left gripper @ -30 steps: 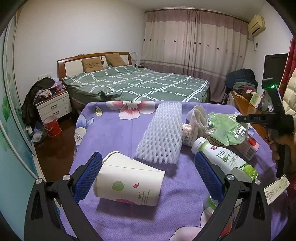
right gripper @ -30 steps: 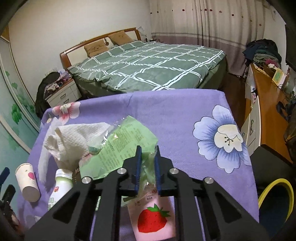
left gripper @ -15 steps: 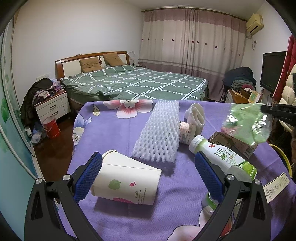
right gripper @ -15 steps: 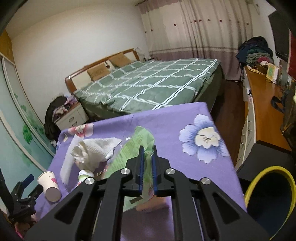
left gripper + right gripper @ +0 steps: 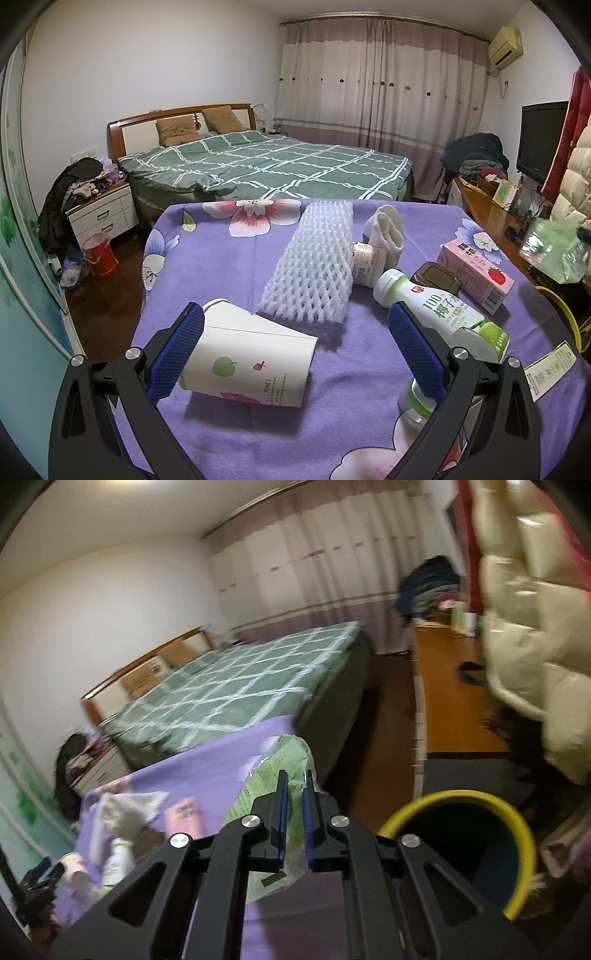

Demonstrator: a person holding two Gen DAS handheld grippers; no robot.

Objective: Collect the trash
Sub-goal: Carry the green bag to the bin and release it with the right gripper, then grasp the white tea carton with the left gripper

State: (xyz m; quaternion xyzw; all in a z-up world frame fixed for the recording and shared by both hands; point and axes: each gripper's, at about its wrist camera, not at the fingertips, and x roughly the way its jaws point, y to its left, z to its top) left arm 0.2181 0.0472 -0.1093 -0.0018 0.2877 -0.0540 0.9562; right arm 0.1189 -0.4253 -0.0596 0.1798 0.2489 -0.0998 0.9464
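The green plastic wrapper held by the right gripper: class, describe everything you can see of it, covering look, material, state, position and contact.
The green plastic wrapper looks like thin, crinkly film, pale green with small dark print and a clear glossy patch. It is crumpled and hangs limp, pinched between the blue-padded fingers of the right gripper, which is shut on it. It is lifted off the purple tablecloth, touching nothing else visible, beside the yellow-rimmed bin. The left wrist view shows it in the air at the table's right edge.

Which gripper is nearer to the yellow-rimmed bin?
Right. The right gripper, shut on the green plastic bag, hangs beside the yellow-rimmed bin past the table edge. The left gripper is open over the paper cup, far across the table.
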